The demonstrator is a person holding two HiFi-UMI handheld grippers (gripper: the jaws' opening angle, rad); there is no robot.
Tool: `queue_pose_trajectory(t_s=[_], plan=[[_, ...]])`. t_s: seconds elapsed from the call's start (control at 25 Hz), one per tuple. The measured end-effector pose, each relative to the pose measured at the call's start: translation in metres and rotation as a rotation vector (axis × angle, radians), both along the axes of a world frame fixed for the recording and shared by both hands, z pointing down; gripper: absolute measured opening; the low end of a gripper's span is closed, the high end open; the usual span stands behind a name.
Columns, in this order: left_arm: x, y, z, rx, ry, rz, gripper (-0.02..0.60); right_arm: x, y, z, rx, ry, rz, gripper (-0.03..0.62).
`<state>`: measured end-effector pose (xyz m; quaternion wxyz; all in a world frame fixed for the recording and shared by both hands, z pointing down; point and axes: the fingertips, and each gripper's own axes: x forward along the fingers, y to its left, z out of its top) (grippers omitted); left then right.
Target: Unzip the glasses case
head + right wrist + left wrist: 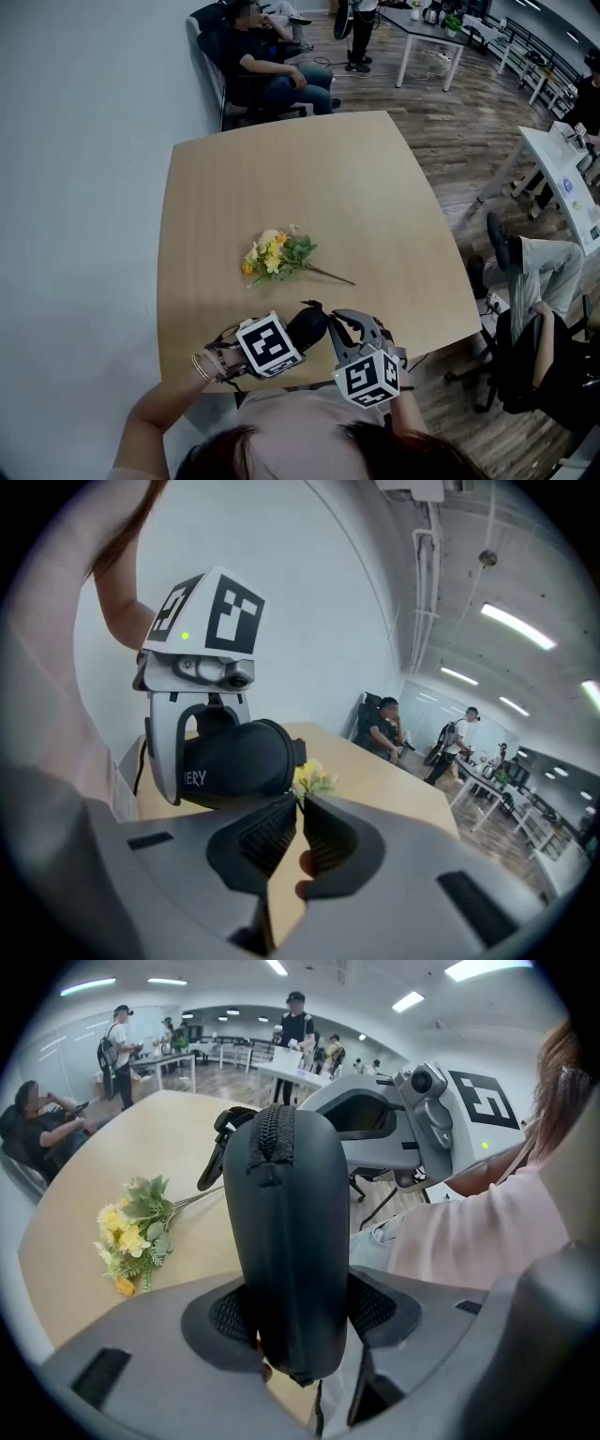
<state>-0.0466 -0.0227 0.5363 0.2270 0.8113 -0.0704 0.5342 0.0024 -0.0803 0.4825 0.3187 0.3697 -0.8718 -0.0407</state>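
1 table (281, 178), 1 glasses case (291, 1241), 1 flower bunch (275, 255), 2 grippers: 1 left gripper (302, 332), 1 right gripper (337, 322).

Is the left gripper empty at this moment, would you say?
No, the fingers of the left gripper are clamped on the black glasses case, one on each side.

Open-plan office: rows of white desks (551, 152), swivel chairs (516, 370), ceiling strip lights (514, 625), people (295, 1024) sitting and standing about.
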Motion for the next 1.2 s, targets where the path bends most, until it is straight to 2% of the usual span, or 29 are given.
queue_pose_trajectory(t_s=[0.36,0.52,0.8,1.2], plan=[[-0.007,-0.001,0.009,0.014,-0.067,0.060,0.256,0.000,0.002,0.004,0.004,0.037,-0.027,0.029],[-0.005,0.007,0.012,-0.016,-0.080,0.083,0.256,0.001,0.005,0.007,-0.001,0.065,-0.047,0.029],[-0.007,0.011,0.017,-0.017,-0.118,0.121,0.255,0.001,0.010,0.011,-0.011,0.095,-0.071,0.029],[-0.011,0.007,0.026,0.043,-0.186,0.190,0.255,0.000,0.013,0.019,-0.018,0.136,-0.100,0.032]])
